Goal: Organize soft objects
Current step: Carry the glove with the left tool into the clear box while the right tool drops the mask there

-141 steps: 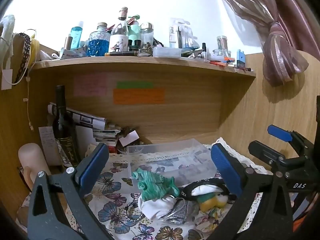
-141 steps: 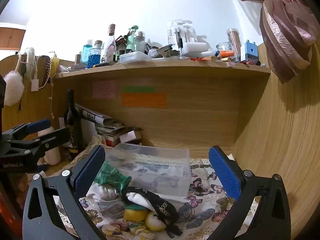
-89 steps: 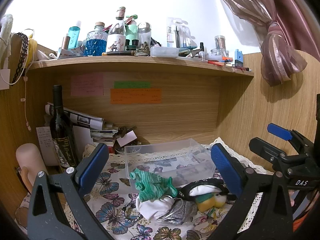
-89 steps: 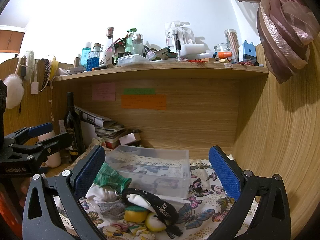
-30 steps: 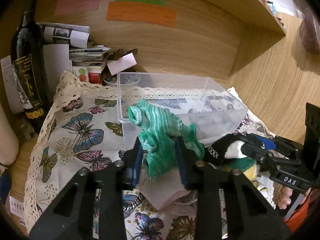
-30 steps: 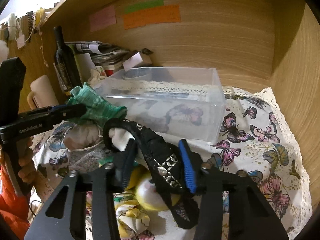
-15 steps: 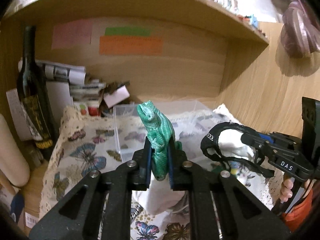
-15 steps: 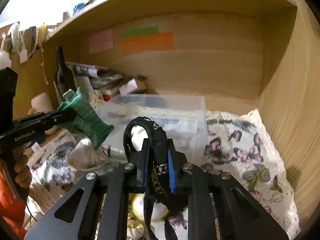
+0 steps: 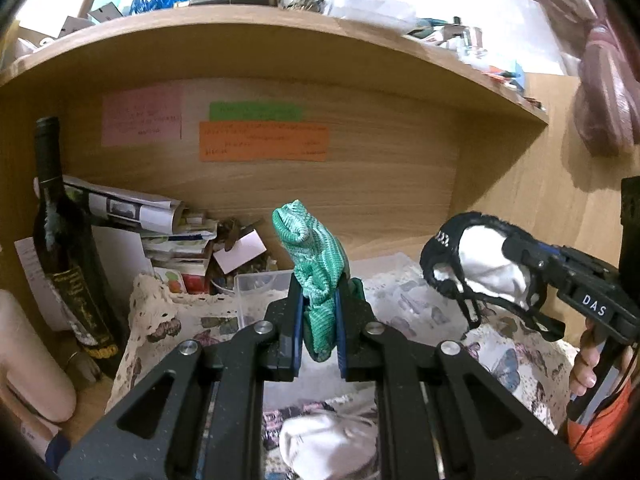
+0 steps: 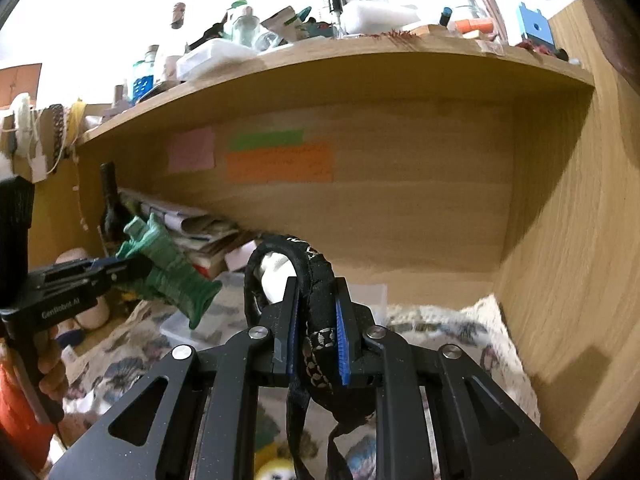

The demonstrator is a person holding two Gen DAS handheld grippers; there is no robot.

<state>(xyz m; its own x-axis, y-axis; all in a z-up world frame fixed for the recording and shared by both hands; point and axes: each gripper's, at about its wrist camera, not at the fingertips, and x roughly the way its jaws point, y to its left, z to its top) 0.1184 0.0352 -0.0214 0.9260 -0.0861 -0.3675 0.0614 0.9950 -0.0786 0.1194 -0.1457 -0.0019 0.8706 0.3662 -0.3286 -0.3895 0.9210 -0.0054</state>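
Observation:
My left gripper (image 9: 318,320) is shut on a green knitted sock (image 9: 314,264) and holds it in the air; it also shows in the right wrist view (image 10: 168,270). My right gripper (image 10: 316,332) is shut on a black strap item with white padding (image 10: 304,276), also lifted; it shows in the left wrist view (image 9: 480,264) at the right. A clear plastic box (image 9: 264,284) sits below and behind both on the butterfly cloth (image 9: 160,320). A white soft item (image 9: 320,440) and a yellow toy (image 10: 276,468) lie on the cloth below.
A dark wine bottle (image 9: 64,248) stands at the left next to stacked papers (image 9: 160,224). A wooden shelf (image 9: 280,40) crowded with bottles hangs overhead. A wooden side wall (image 10: 580,240) closes the right. A pale cylinder (image 9: 28,360) stands at far left.
Both grippers closed on their items and lifted them off the cloth: left raised the green sock, right raised the black strap item. Both views tilted upward.

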